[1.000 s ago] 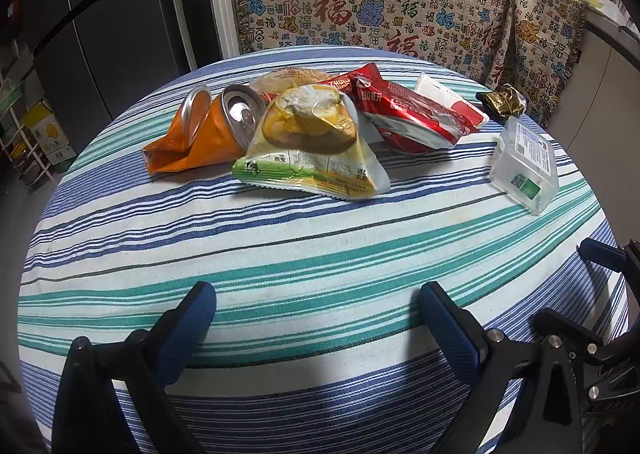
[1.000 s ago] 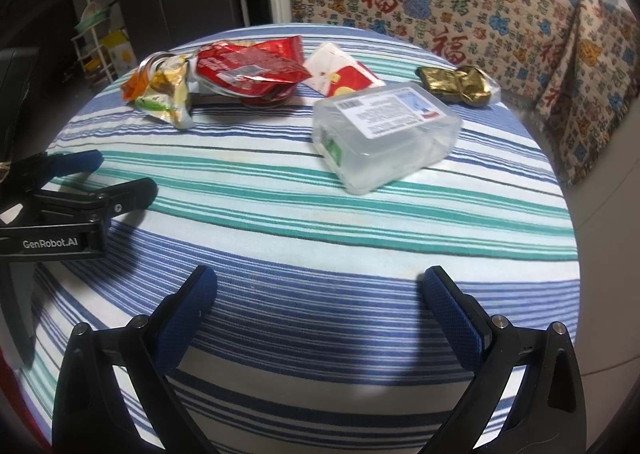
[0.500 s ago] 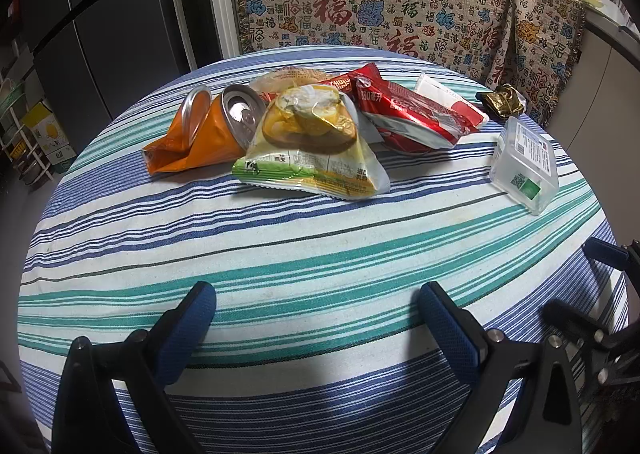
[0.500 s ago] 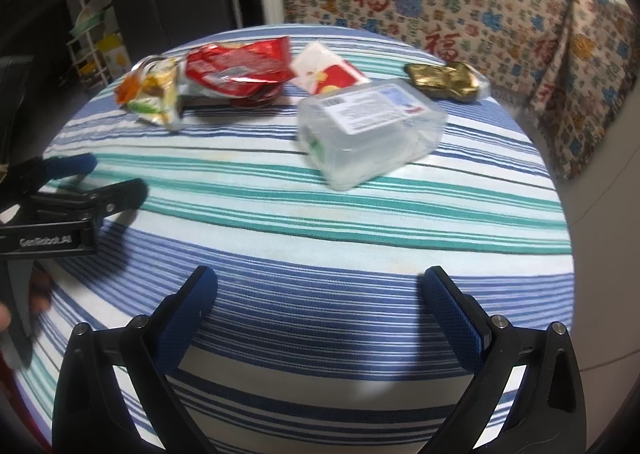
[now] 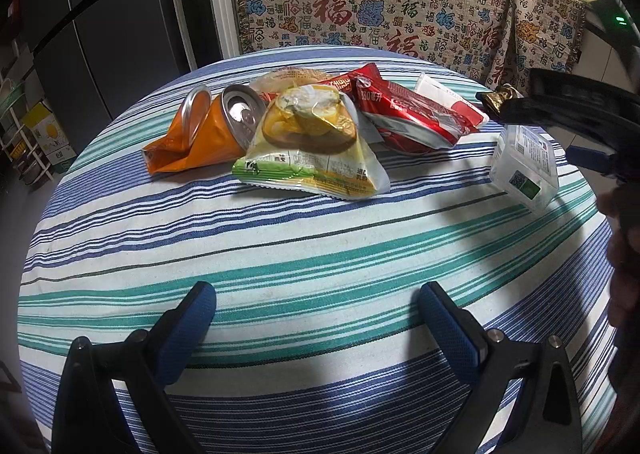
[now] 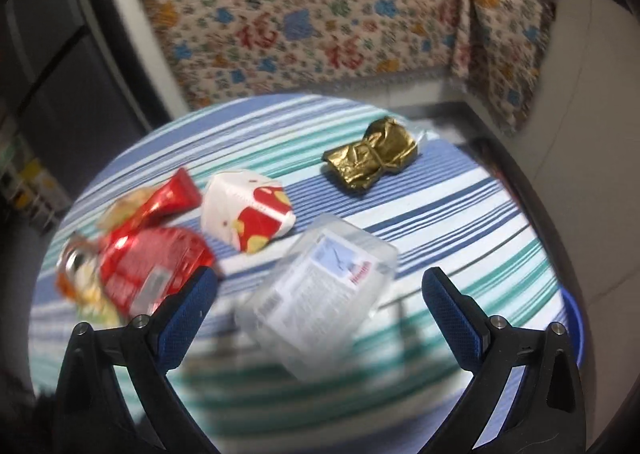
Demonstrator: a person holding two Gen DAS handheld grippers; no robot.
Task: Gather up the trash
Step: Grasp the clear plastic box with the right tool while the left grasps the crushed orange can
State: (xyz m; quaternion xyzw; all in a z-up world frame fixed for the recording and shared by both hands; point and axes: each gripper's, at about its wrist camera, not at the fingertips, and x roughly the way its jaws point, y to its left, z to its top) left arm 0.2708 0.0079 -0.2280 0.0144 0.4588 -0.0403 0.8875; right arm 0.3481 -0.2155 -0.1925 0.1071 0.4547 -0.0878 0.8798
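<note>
Right gripper point(image 6: 320, 302) — fingers apart, hovering over clear plastic box point(image 6: 316, 302). Left gripper point(image 5: 316, 318) — fingers apart, facing yellow snack bag point(image 5: 312, 145) on striped table point(image 5: 280, 254).

Round desk point(image 5: 280, 254) under blue, teal and white striped cloth, patterned blanket point(image 5: 380, 5) draped behind, dark refrigerator point(image 5: 100, 33) at left, pale floor.

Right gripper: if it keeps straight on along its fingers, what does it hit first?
Probably the clear plastic box: it lies between the open fingers of the right gripper. Blur makes depth uncertain.
</note>
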